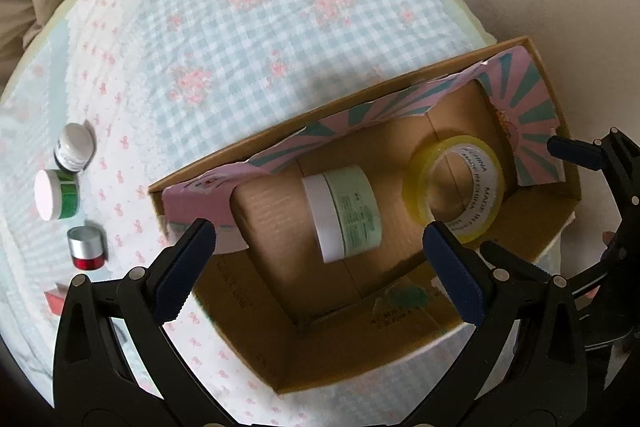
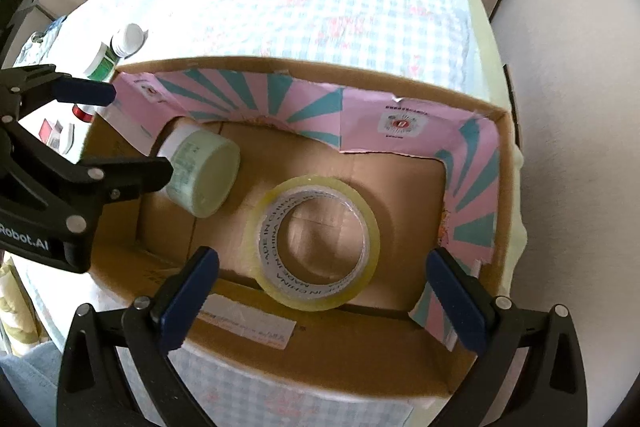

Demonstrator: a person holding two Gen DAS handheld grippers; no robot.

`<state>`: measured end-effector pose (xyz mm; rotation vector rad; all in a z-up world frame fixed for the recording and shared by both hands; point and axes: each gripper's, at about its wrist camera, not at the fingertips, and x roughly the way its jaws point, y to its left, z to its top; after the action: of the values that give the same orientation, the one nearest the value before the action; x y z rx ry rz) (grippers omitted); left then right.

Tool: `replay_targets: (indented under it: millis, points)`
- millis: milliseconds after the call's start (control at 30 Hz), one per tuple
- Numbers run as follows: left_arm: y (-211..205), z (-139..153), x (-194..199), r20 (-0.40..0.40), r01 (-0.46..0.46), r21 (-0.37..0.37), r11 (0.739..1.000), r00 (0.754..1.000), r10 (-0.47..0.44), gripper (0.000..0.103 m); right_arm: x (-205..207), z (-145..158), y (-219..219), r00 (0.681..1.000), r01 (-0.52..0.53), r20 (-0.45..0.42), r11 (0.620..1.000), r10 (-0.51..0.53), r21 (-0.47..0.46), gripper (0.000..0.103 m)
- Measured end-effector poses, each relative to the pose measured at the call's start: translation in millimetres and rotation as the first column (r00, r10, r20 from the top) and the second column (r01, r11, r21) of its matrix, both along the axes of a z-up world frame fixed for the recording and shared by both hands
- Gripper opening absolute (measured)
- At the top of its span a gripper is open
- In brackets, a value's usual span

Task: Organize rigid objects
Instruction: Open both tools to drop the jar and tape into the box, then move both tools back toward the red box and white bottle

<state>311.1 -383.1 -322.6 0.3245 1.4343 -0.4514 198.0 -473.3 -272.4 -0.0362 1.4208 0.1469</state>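
Observation:
An open cardboard box point(image 1: 360, 359) with pink and teal lining stands on the checked cloth. Inside it a pale green jar point(image 1: 344, 215) with a white lid lies on its side, and a roll of clear tape point(image 1: 456, 187) lies flat beside it. My left gripper point(image 1: 320, 271) hangs open above the jar, touching nothing. In the right wrist view my right gripper point(image 2: 322, 297) stands open over the tape roll point(image 2: 316, 243), clear of it. There the jar point(image 2: 200, 173) lies at the box's left end, under the left gripper point(image 2: 140, 133).
On the cloth left of the box stand a white-capped bottle point(image 1: 74, 147), a green jar with a white lid point(image 1: 56, 195) and a small red jar with a silver lid point(image 1: 86, 247). A pink item point(image 1: 56, 299) lies near them. The table edge point(image 2: 492, 39) curves round at the right.

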Motion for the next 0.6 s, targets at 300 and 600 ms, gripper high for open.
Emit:
replay_targets:
  millis: [300,600]
  points:
    - [27.3,67.1,-22.7,0.088,-0.033,-0.066,0.997,0.995,0.039,0.103,-21.9,51.6,20.0,0.998,0.035,0.045,0.999,-0.034,-0.034,0.103]
    - [98.8,150.7,-67.0,0.193,-0.112,-0.136,0.984,0.972,0.137,0.103,-26.4,117.3,58.8,0.995,0.047,0.093,0.999,-0.045,-0.016,0.103]
